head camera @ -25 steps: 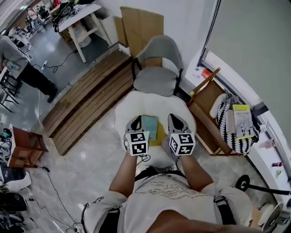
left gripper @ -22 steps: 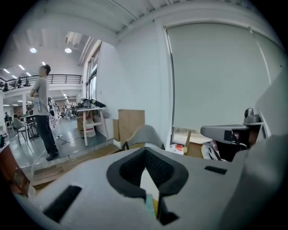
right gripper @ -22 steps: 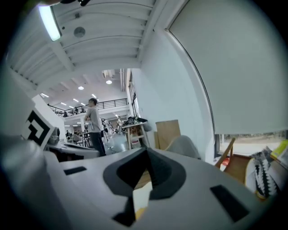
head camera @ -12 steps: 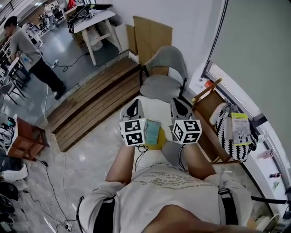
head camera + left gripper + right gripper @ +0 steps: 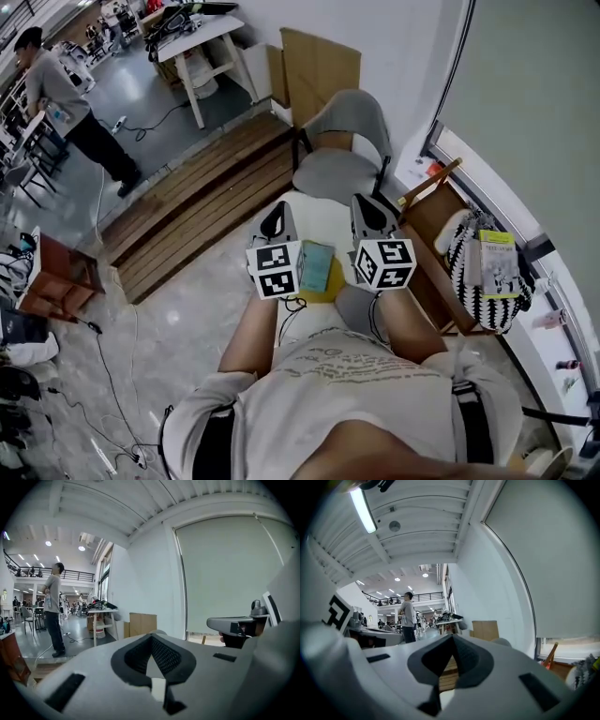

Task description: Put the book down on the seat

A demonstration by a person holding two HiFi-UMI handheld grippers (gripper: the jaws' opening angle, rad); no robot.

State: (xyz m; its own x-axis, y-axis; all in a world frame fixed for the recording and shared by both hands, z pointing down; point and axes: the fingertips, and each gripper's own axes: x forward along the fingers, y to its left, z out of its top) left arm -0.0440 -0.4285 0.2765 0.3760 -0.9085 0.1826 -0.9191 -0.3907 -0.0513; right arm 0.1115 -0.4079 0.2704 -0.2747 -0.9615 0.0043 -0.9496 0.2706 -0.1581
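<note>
A teal book lies flat on a yellow pad on the round white seat, seen in the head view between my two grippers. My left gripper is held up above the seat, left of the book, jaws shut and empty. On the other side, the right gripper hovers at the same height, also shut with nothing in it. In the left gripper view the closed jaws point level across the room. The right gripper view shows its own closed jaws the same way. Neither touches the book.
A grey chair stands just beyond the white seat. A wooden rack and a black-and-white striped bag sit to the right. A wooden platform lies to the left, and a person stands far left near a white table.
Both grippers have lifted up and forward from beside the book, which stays on the seat. The person at the far left has walked further into view.
</note>
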